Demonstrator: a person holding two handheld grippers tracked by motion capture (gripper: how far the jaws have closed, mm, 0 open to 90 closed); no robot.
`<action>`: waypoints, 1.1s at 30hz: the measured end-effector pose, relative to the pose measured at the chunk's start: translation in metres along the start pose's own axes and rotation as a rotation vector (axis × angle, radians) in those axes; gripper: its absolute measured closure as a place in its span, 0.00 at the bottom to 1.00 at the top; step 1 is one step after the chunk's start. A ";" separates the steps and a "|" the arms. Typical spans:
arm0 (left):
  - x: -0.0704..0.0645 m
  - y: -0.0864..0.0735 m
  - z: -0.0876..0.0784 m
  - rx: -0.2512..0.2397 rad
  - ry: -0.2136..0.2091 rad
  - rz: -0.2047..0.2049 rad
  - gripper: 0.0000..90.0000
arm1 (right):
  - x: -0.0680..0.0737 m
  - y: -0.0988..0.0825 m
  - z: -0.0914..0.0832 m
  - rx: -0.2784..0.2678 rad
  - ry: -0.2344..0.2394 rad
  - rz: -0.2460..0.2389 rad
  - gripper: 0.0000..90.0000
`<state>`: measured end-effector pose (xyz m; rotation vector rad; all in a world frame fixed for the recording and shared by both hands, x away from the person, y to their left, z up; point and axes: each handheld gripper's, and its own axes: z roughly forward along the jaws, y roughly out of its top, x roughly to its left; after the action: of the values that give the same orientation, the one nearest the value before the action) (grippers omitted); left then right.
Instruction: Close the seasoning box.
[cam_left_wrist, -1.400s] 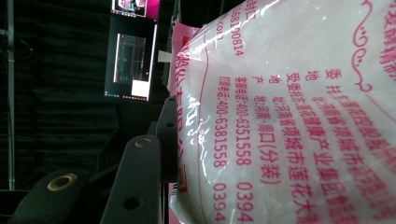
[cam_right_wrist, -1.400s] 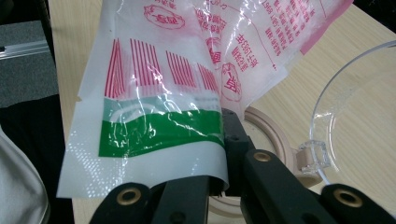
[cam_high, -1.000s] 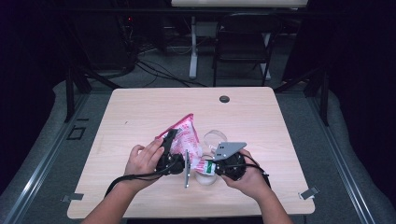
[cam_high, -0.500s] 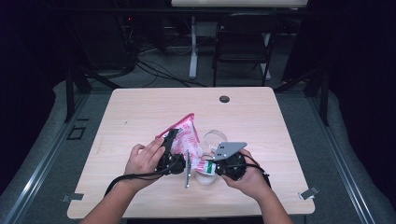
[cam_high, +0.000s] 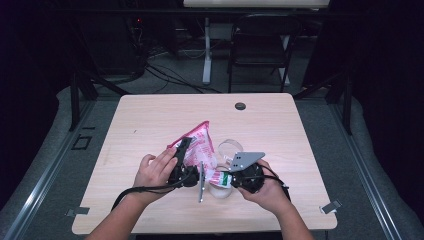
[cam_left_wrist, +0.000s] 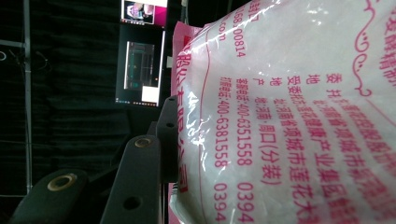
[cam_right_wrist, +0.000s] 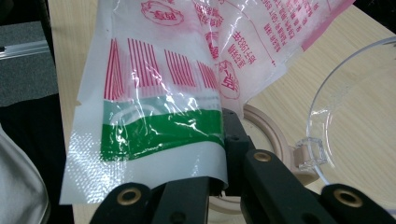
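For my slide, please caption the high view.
Both grippers, left gripper and right gripper, hold a pink-printed bag over the table.

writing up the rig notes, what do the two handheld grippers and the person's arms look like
Both grippers are black. The left gripper has long flat jaws with brass-ringed pivot holes and trails a black cable. The right gripper carries a grey three-cornered plate on top. The forearms are bare, no sleeves in view.
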<state>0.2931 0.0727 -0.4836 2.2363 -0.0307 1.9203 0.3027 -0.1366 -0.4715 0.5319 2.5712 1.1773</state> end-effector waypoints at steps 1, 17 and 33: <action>0.000 0.000 0.000 -0.003 0.000 -0.003 0.71 | 0.000 0.000 0.000 -0.001 0.003 0.001 1.00; -0.004 0.000 0.001 -0.005 0.014 0.003 0.71 | -0.001 -0.001 0.001 0.013 -0.003 -0.007 1.00; -0.004 -0.002 0.000 -0.007 0.008 -0.005 0.71 | 0.000 -0.002 0.004 0.013 0.003 0.002 1.00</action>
<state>0.2931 0.0738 -0.4882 2.2218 -0.0310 1.9237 0.3040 -0.1350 -0.4754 0.5359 2.5831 1.1639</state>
